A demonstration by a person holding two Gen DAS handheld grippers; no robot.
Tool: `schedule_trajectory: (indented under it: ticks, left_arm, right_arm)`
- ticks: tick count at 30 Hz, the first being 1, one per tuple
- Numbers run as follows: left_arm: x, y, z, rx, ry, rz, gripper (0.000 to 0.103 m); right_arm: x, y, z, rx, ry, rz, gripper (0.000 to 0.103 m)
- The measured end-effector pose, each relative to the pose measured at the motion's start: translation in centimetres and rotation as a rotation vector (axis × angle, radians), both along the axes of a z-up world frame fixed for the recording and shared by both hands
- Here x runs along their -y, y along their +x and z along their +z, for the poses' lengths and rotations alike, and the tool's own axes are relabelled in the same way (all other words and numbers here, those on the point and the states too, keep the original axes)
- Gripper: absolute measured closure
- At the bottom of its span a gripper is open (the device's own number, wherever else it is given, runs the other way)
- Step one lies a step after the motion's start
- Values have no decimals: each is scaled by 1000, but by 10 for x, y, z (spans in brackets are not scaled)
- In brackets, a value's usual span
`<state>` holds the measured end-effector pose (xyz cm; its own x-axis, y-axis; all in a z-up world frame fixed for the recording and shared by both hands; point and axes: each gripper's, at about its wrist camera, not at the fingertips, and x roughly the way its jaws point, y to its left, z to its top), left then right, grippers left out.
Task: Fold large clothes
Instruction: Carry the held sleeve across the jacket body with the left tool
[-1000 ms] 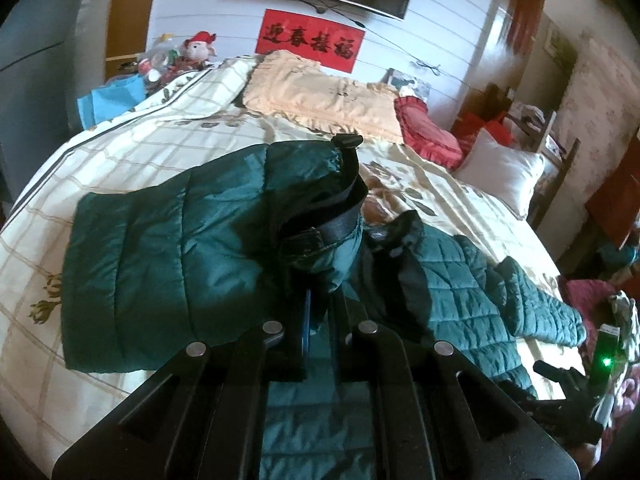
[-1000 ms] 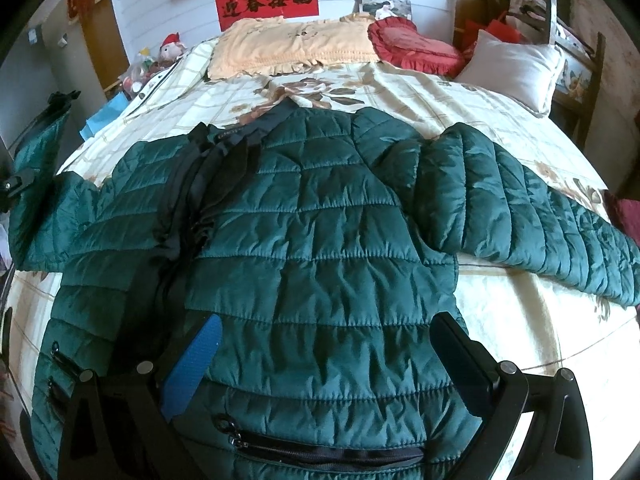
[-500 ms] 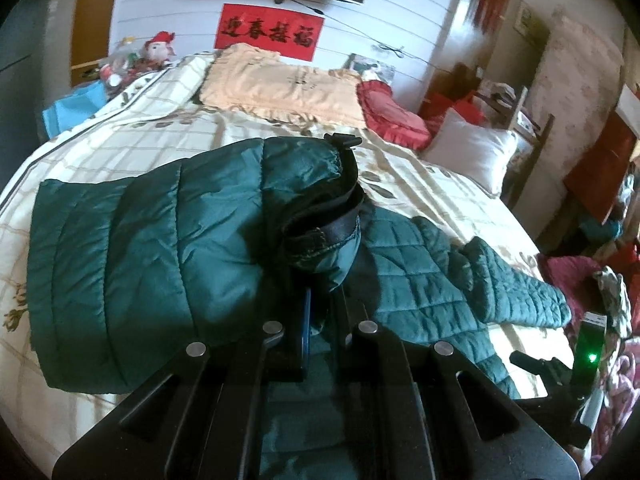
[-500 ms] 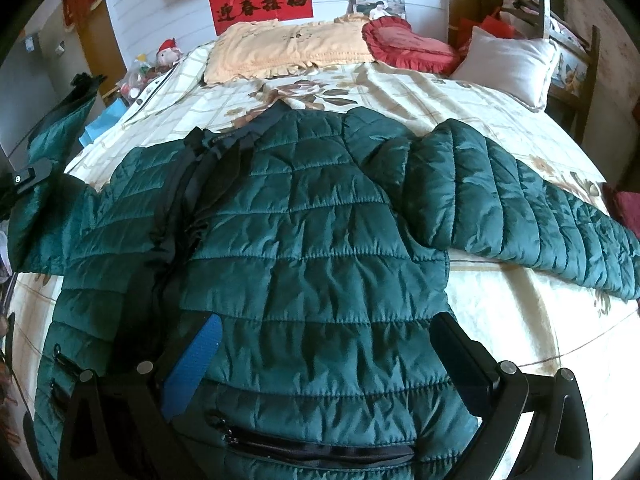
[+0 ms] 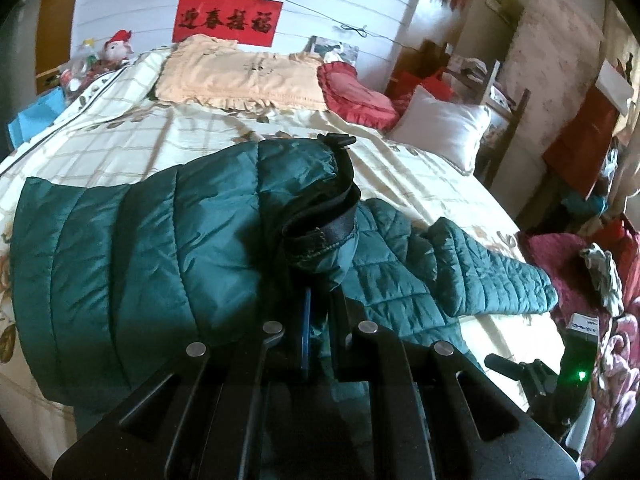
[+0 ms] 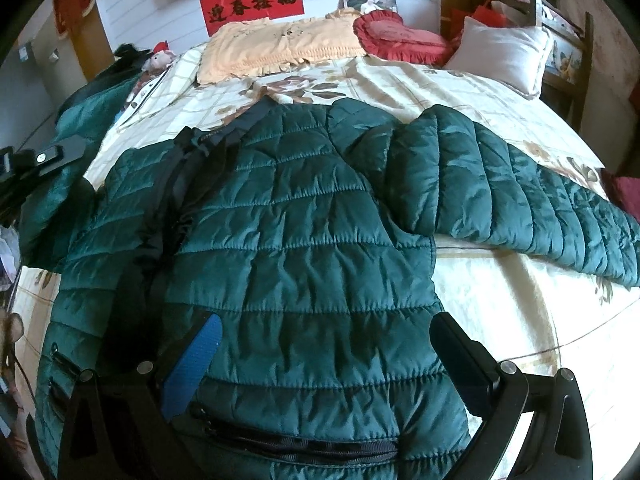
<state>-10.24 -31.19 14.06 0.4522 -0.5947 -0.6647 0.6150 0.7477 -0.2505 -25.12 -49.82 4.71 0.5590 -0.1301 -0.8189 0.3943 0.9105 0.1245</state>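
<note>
Green quilted nylon, glossy and slippery-looking, makes up the padded jacket [image 6: 304, 248] that lies front-up across the bed [image 6: 500, 304], its collar toward the peach pillow [image 6: 276, 46] at the head. The left gripper [image 5: 318, 320] has its fingers drawn together on the cuff end of the left sleeve [image 5: 132, 264], so that the dark-lined cuff [image 5: 320, 236] stands up just beyond the fingertips while the sleeve hangs in a broad fold to the jacket's left flank. The right gripper [image 6: 324, 356] hovers over the jacket's hem with its fingers spread wide, the blue pad [image 6: 192, 364] near the zip and the other finger at the hem's outer edge; nothing is between them. Judged risks: the smooth shell may slide out of the narrow pinch if the sleeve is drawn sharply across the body, since only a small bite of cuff is held; the puffed filling is likely to spring back, leaving the fold loose unless it is pressed flat; dragging the sleeve could also pull the unpinned body askew toward the bed's edge, because the right gripper anchors nothing. The far sleeve [image 6: 520, 196] lies stretched out from the jacket's shoulder toward the white pillow [image 6: 504, 52] side, unfolded. A black placket [image 6: 176, 184] runs down the jacket's front, and a zipped pocket [image 6: 296, 444] shows near the hem.
</note>
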Motion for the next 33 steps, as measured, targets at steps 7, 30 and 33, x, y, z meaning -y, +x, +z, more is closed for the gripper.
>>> schedule_trajectory:
  ticks: [7, 30, 33]
  left_arm:
    - [23, 6, -17, -34, 28, -21, 97]
    - [59, 29, -58, -243, -6, -105, 96]
    - [55, 32, -59, -279, -37, -117, 85]
  right_arm:
    - [-1, 3, -1, -4, -20, 5, 0]
    - [8, 13, -23, -76, -20, 11, 0]
    - [9, 12, -25, -80, -17, 7, 0]
